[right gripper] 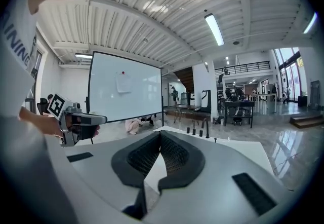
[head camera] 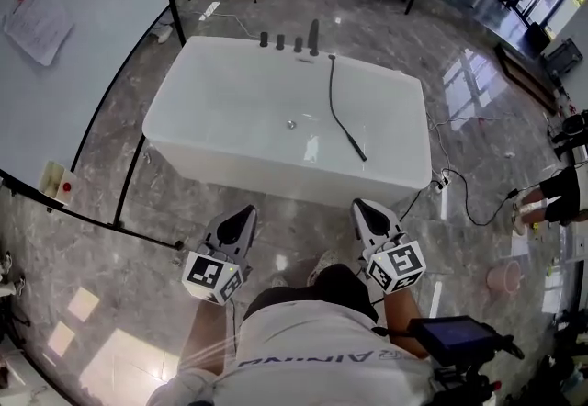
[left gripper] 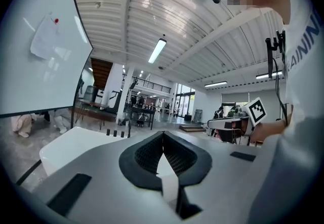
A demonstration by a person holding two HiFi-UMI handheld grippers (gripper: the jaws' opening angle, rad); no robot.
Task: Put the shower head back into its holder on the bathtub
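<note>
At the far left a large white whiteboard on a black frame [head camera: 73, 46] is seen, with a sheet of paper pinned to it by a red magnet. Near the person, the left hand-held grey gripper [head camera: 246, 209] is held level above the glossy grey stone floor [head camera: 303, 211]. Its black ribbed jaws are pressed together at the tips with nothing between them (the left gripper view [left gripper: 163, 134] shows this plainly).

Beyond both grippers, in the middle of the scene, the white rectangular freestanding bathtub [head camera: 276, 186] is found. A row of black tap fittings [head camera: 296, 43] is set on its far rim. The slim black shower head [head camera: 355, 147] is laid inside the tub towards its right side, and its black hose [head camera: 332, 92] is run back to the far rim.

To the right, the right hand-held grey gripper [head camera: 360, 205] is likewise closed on nothing, its jaws met at the tips in the right gripper view [right gripper: 160, 133]. It is kept well apart from the shower head.
</note>
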